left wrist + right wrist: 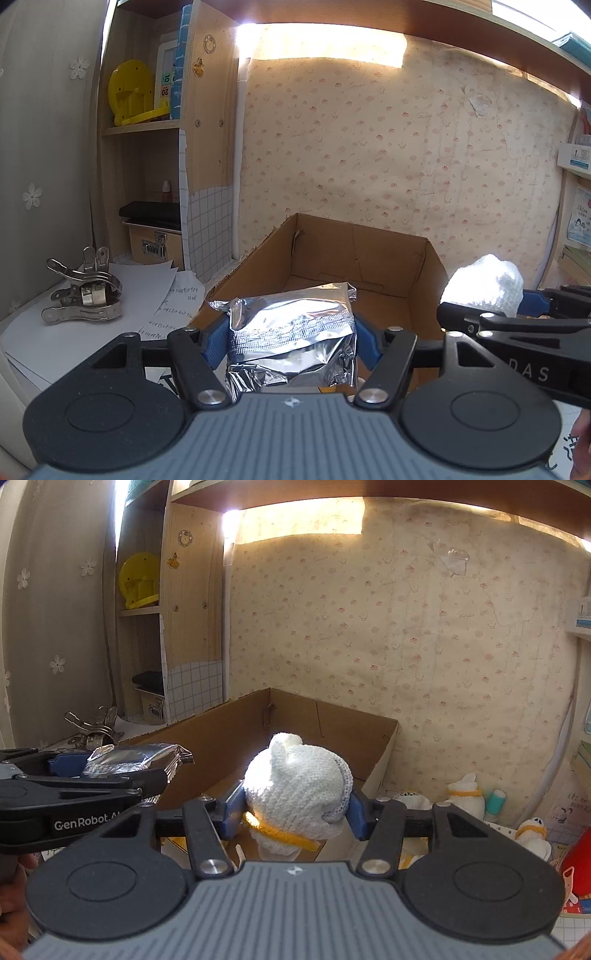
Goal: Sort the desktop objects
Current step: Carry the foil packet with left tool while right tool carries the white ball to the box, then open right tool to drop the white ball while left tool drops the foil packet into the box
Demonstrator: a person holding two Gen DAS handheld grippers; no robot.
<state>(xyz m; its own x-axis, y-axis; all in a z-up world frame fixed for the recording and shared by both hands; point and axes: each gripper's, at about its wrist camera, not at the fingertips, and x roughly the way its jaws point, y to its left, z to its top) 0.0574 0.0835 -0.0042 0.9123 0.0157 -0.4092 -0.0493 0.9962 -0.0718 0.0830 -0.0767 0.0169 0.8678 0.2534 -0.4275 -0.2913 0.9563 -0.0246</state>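
Observation:
My left gripper (pixel 290 341) is shut on a silver foil packet (pixel 291 343) and holds it above the near edge of an open cardboard box (pixel 369 258). My right gripper (pixel 293 812) is shut on a balled white knitted glove with a yellow cuff (pixel 295 794), above the same box (pixel 332 723). The right gripper with the glove (pixel 487 284) shows at the right in the left wrist view. The left gripper with the packet (pixel 129 762) shows at the left in the right wrist view.
Metal clips (pixel 85 291) lie on white papers (pixel 147 295) at the left. A wooden shelf holds a yellow toy (pixel 131 92) and a small case (pixel 155 240). More white gloves (pixel 465 794) and a red object (pixel 576 867) lie right of the box.

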